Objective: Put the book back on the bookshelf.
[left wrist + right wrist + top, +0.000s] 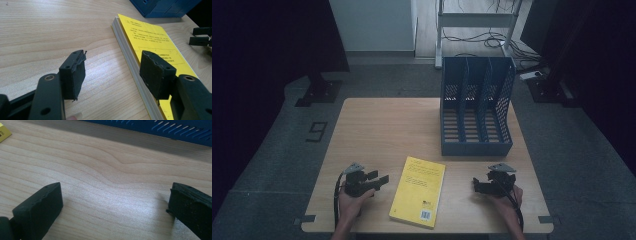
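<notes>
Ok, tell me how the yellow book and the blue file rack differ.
The yellow book lies flat near the table's front edge, between the two grippers; the blue file rack stands upright at the far right. The book is thin and solid-covered with printed text; the rack is tall, slotted and split into three compartments, which look empty. Both rest on the table, neither touched by a gripper.

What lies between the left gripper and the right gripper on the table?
The yellow book lies flat between the left gripper and the right gripper, with bare table on either side of it. The high view shows this.
</notes>
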